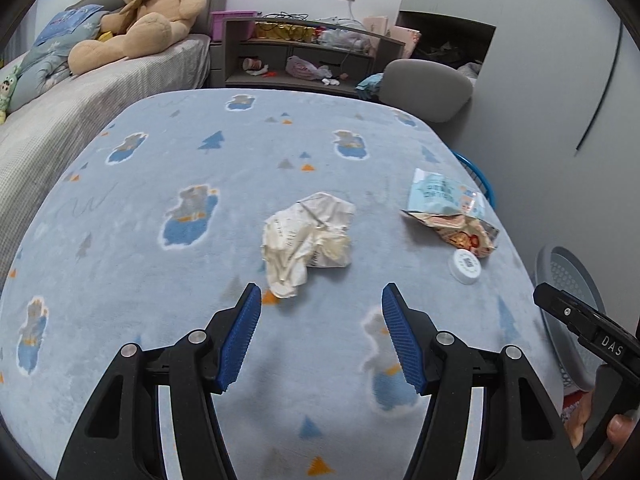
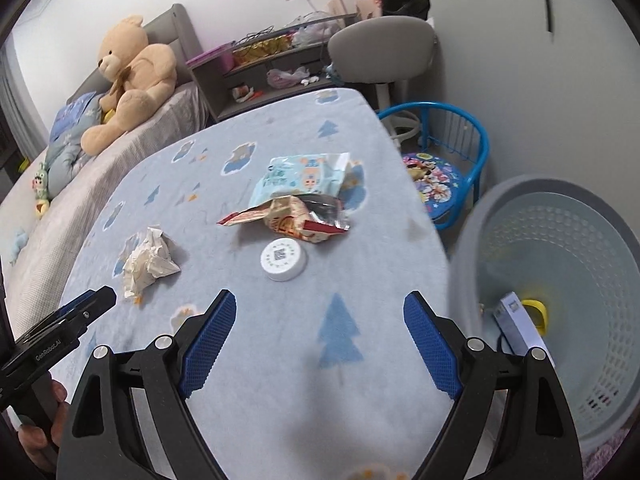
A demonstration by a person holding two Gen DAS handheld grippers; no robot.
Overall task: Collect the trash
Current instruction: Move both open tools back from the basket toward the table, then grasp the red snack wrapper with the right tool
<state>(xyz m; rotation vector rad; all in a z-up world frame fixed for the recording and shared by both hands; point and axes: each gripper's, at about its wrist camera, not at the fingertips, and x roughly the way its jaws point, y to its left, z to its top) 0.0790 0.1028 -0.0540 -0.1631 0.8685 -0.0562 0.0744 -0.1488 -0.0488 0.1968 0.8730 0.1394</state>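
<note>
A crumpled white paper wad (image 1: 308, 240) (image 2: 149, 262) lies on the blue patterned blanket (image 1: 160, 184) (image 2: 304, 320). My left gripper (image 1: 322, 294) hovers just short of the wad, open and empty. To the right lie a light blue wrapper (image 1: 442, 194) (image 2: 300, 178), a red and cream snack wrapper (image 1: 464, 234) (image 2: 292, 220) and a white round lid (image 1: 465, 266) (image 2: 283, 259). My right gripper (image 2: 320, 300) is open and empty, a little short of the lid. A grey perforated trash basket (image 2: 560, 300) (image 1: 568, 292) stands at the table's right edge, with a small box and a yellow item inside.
A bed (image 1: 92, 92) with a large teddy bear (image 1: 140, 16) (image 2: 128, 76) runs along the left. A cluttered shelf (image 1: 304, 56), a grey chair (image 1: 424, 88) (image 2: 380, 52) and a small blue child's chair (image 2: 444, 168) stand beyond the table. A hand holds each gripper.
</note>
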